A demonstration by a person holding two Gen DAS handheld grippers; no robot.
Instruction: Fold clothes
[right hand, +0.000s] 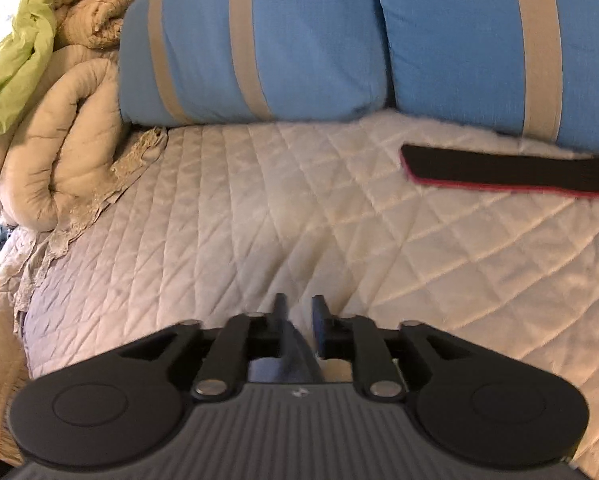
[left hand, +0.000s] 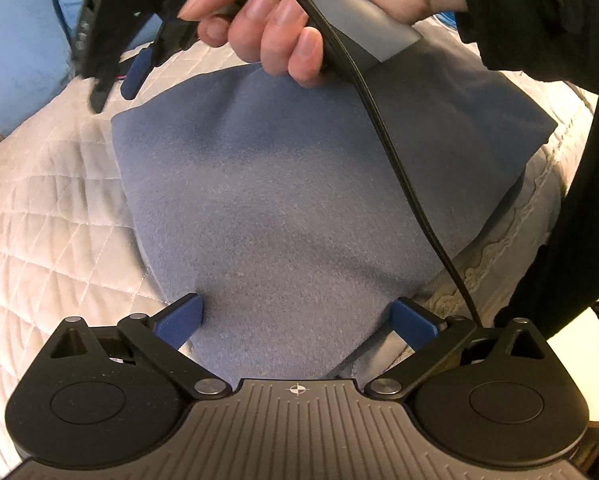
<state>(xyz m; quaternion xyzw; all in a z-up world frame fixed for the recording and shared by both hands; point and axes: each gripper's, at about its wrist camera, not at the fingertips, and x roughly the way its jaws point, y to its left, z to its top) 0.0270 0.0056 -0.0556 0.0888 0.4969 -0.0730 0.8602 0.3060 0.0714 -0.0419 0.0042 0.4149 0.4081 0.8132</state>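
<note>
Blue-padded left gripper (left hand: 295, 320) wide open, straddling grey-blue cloth (left hand: 291, 200).

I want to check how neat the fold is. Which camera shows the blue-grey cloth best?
The left wrist view: the blue-grey cloth lies folded across the quilted bedspread, nearly whole. The right wrist view shows only a dark sliver of it by the tool.

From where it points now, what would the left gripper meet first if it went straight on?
Most likely the folded blue-grey cloth on the quilted bedspread. The left gripper hangs open directly over it, with nothing between the pads. The right gripper is farther off, though depth is hard to judge.
</note>
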